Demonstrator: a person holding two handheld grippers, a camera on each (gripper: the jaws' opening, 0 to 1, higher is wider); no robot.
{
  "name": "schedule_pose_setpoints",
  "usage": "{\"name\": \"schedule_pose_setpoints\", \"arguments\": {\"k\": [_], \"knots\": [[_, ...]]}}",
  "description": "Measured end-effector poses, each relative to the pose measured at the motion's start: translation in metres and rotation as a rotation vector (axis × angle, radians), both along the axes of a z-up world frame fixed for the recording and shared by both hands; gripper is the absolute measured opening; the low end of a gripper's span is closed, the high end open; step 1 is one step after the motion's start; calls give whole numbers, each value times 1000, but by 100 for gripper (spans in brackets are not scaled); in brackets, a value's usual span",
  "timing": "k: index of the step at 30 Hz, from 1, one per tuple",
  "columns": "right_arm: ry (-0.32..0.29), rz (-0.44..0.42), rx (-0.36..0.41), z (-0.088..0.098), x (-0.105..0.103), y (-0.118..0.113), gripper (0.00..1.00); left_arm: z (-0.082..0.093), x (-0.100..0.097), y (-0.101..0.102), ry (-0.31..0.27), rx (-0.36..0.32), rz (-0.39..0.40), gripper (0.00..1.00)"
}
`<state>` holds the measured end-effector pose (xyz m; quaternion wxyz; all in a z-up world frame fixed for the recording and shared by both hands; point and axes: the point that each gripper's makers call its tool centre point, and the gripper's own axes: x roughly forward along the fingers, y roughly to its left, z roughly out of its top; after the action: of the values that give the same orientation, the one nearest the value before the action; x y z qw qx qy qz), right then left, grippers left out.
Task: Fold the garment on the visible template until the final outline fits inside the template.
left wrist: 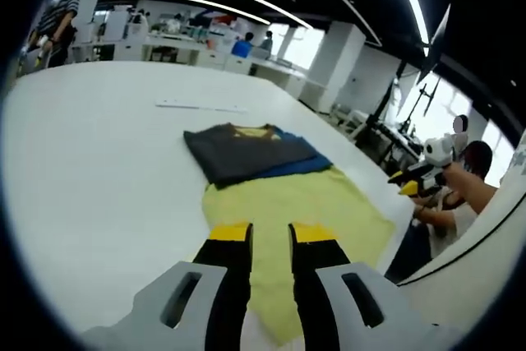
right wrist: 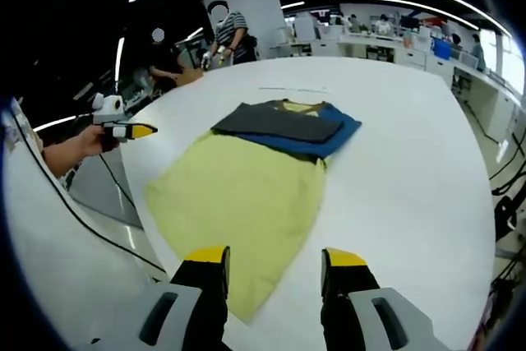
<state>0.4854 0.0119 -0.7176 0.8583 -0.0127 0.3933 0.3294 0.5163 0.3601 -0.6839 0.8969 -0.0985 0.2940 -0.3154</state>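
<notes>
- While both tools hung released, the soft yellow garment (right wrist: 238, 203) lay flat on the smooth white counter (right wrist: 394, 162).
- Folded grey cloth (right wrist: 279, 121) lay at its 12 o'clock.

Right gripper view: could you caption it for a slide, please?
Open right gripper over yellow garment on white table.

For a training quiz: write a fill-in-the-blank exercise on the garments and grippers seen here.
1. The spread-out yellow-green cloth garment lies on a ____ table.
2. The folded dark grey garment rests on top of a folded ____ garment.
3. The right gripper has its jaws ____, holding nothing.

Missing words: white; blue; open
</notes>
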Motion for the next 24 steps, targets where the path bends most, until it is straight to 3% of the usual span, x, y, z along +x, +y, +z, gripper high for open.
{"name": "schedule_pose_setpoints", "arguments": {"k": [24], "knots": [[23, 2, 13, -10, -4, 2, 40, -25, -23, 18, 51, 34, 26, 17]]}}
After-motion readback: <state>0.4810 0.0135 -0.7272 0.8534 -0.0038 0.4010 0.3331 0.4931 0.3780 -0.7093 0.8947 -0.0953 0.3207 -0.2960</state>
